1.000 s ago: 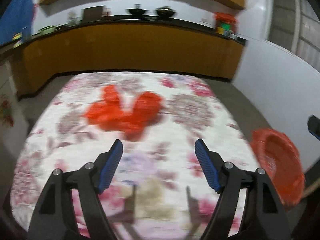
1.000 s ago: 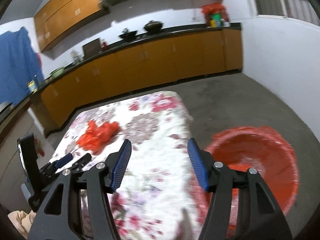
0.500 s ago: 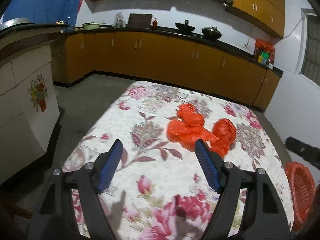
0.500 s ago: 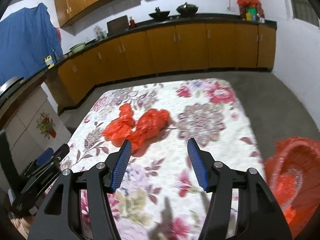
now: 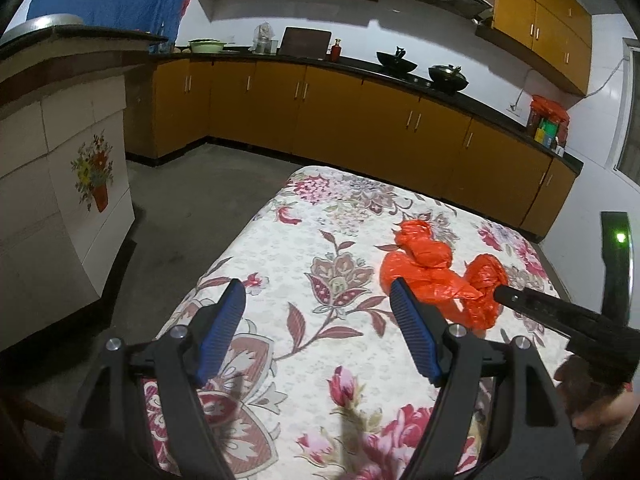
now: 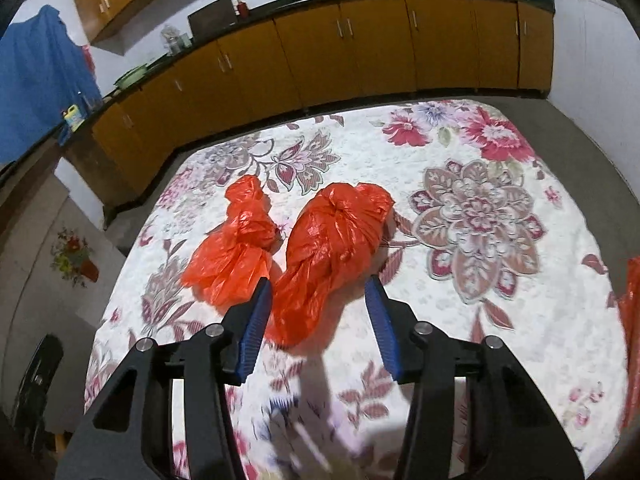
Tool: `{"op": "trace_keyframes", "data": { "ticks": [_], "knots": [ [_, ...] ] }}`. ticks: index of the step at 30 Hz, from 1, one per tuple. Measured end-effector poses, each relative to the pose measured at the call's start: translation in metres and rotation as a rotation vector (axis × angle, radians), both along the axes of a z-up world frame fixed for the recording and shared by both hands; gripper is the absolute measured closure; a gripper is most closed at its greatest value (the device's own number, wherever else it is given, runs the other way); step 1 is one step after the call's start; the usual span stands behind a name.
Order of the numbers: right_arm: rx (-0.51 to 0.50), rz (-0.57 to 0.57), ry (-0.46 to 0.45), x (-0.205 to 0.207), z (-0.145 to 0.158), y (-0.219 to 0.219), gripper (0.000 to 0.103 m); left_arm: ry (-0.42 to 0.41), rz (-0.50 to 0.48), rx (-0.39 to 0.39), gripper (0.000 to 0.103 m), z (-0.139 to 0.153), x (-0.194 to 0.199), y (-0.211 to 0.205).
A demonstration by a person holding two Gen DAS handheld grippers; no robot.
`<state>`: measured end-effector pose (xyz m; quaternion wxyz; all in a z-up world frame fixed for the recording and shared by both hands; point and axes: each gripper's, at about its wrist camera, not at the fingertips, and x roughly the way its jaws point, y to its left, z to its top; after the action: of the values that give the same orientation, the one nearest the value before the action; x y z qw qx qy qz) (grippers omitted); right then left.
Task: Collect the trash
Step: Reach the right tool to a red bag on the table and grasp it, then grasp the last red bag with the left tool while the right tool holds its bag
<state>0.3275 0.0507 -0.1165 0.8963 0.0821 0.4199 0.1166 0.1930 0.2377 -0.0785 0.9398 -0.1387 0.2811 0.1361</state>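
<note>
Two crumpled red plastic bags lie side by side on the floral tablecloth. In the right wrist view the larger bag sits right in front of my open right gripper, its near end between the fingertips; the smaller bag lies to its left. In the left wrist view the bags lie ahead and to the right of my open, empty left gripper, and the right gripper's finger reaches them from the right.
A red bin shows at the table's right edge. Orange kitchen cabinets run along the far wall. A tiled counter with a flower picture stands left of the table.
My right gripper has moved forward and down to the larger red bag. My left gripper has swung left and back, so the bags now sit to its right.
</note>
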Motion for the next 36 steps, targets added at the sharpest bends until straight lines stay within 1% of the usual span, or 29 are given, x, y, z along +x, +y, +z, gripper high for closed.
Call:
{"op": "trace_keyframes", "data": {
  "ticks": [2, 4, 5, 6, 7, 8, 9, 13, 18, 20, 21, 23, 26, 27, 28, 29, 30, 31, 32, 33, 36],
  "knots": [
    [-0.02, 0.002, -0.001, 0.006, -0.005, 0.005, 0.054, 0.006, 0.003, -0.001, 0.029, -0.002, 0.003, 0.002],
    [-0.068, 0.012, 0.015, 0.013, -0.014, 0.01, 0.054, 0.011, 0.003, 0.002, 0.03, -0.004, 0.005, 0.002],
    [-0.08, 0.02, 0.041, 0.017, -0.021, 0.009, 0.059, 0.013, 0.001, 0.005, 0.03, -0.004, 0.007, 0.002],
    [-0.083, 0.031, 0.063, 0.02, -0.026, 0.009, 0.075, 0.015, -0.001, 0.007, 0.03, -0.005, 0.008, 0.002],
    [-0.084, 0.049, 0.08, 0.021, -0.031, 0.007, 0.084, 0.019, -0.007, 0.009, 0.03, -0.006, 0.011, 0.001],
    [-0.087, 0.06, 0.059, 0.019, -0.03, 0.003, 0.089, 0.024, -0.015, 0.009, 0.03, -0.008, 0.015, 0.0],
    [-0.097, 0.067, 0.053, 0.016, -0.03, 0.001, 0.092, 0.028, -0.023, 0.008, 0.03, -0.008, 0.018, -0.001],
    [-0.104, 0.058, 0.026, 0.004, -0.024, -0.021, 0.095, 0.041, -0.064, -0.002, 0.03, -0.011, 0.037, -0.013],
    [-0.094, -0.003, -0.026, -0.023, -0.008, -0.066, 0.095, 0.066, -0.148, -0.005, 0.03, -0.015, 0.073, -0.04],
    [-0.068, -0.024, -0.032, -0.034, -0.002, -0.085, 0.095, 0.099, -0.186, -0.017, 0.03, -0.02, 0.094, -0.053],
    [-0.053, -0.032, -0.034, -0.039, 0.001, -0.092, 0.095, 0.127, -0.202, -0.025, 0.03, -0.025, 0.108, -0.061],
    [-0.032, -0.042, -0.036, -0.048, 0.006, -0.104, 0.095, 0.166, -0.22, -0.035, 0.03, -0.033, 0.127, -0.07],
    [-0.021, -0.05, -0.04, -0.059, 0.011, -0.116, 0.095, 0.259, -0.228, -0.012, 0.03, -0.052, 0.157, -0.085],
    [-0.016, -0.054, -0.041, -0.063, 0.014, -0.121, 0.095, 0.292, -0.222, 0.006, 0.035, -0.059, 0.164, -0.089],
    [-0.013, -0.059, -0.042, -0.065, 0.015, -0.125, 0.095, 0.33, -0.218, 0.023, 0.044, -0.068, 0.171, -0.092],
    [-0.008, -0.067, -0.045, -0.067, 0.017, -0.129, 0.095, 0.323, -0.208, 0.057, 0.049, -0.069, 0.171, -0.094],
    [-0.002, -0.076, -0.05, -0.07, 0.02, -0.134, 0.095, 0.319, -0.222, 0.066, 0.07, -0.069, 0.171, -0.097],
    [0.003, -0.085, -0.055, -0.072, 0.023, -0.137, 0.095, 0.31, -0.238, 0.053, 0.089, -0.067, 0.171, -0.097],
    [0.009, -0.094, -0.06, -0.075, 0.026, -0.141, 0.095, 0.301, -0.257, 0.024, 0.09, -0.066, 0.168, -0.095],
    [0.015, -0.106, -0.066, -0.08, 0.03, -0.146, 0.095, 0.284, -0.262, 0.013, 0.093, -0.064, 0.163, -0.094],
    [0.016, -0.131, -0.09, -0.093, 0.041, -0.16, 0.095, 0.239, -0.281, 0.025, 0.094, -0.055, 0.143, -0.097]
  ]
}}
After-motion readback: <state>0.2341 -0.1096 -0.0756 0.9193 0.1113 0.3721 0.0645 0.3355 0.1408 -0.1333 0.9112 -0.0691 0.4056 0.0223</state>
